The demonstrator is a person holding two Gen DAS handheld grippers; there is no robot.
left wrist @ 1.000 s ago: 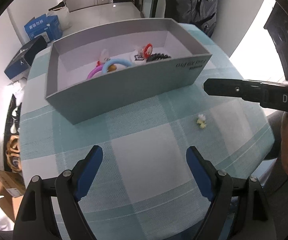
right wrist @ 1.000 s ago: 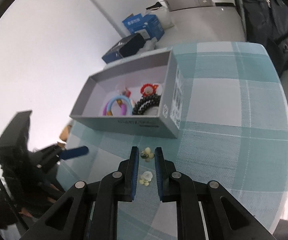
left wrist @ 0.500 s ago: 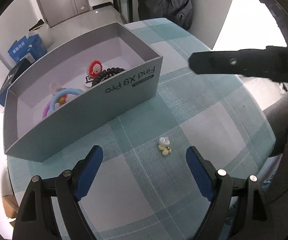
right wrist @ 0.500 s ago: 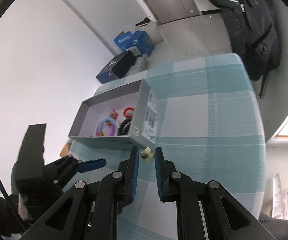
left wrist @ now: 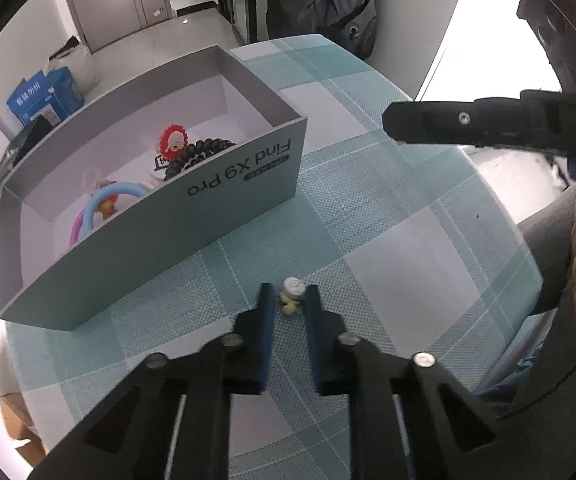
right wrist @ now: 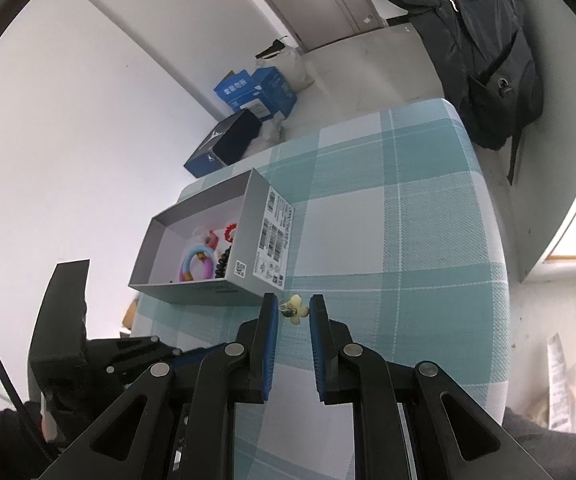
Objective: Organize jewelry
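The left claw (left wrist: 291, 304) sits low over the worktop (left wrist: 399, 264), which wears a teal and white checked cloth. Its blue pads are drawn in close around a small yellow and white charm (left wrist: 291, 295), one pad on each side; the charm seems to rest on the cloth, and whether the pads actually press it cannot be told. Just beyond, to the left, stands an open grey box (left wrist: 224, 196) printed "Find X9 Pro". Inside it lie a blue and purple ring (left wrist: 104, 200), a black bead bracelet (left wrist: 196, 154) and a red-fringed charm (left wrist: 172, 142).

The right claw (right wrist: 292, 310) is held up above the worktop (right wrist: 399, 240), and its pads are narrowed onto a pale flower earring (right wrist: 295, 309) with a dark middle, gripped between the fingertips. In the right wrist view the earring appears just in front of the near corner of the grey box (right wrist: 272, 240), whose labelled end wall faces the camera. The same ring (right wrist: 196, 266) and bracelet (right wrist: 224, 262) show inside. In the left wrist view the right claw shows as a dark bar (left wrist: 467, 124) reaching in from the right, higher than the box.

Further off, blue cartons (right wrist: 256, 92) sit on the floor by the wall, and a dark jacket (right wrist: 483, 40) hangs near the worktop's far edge.
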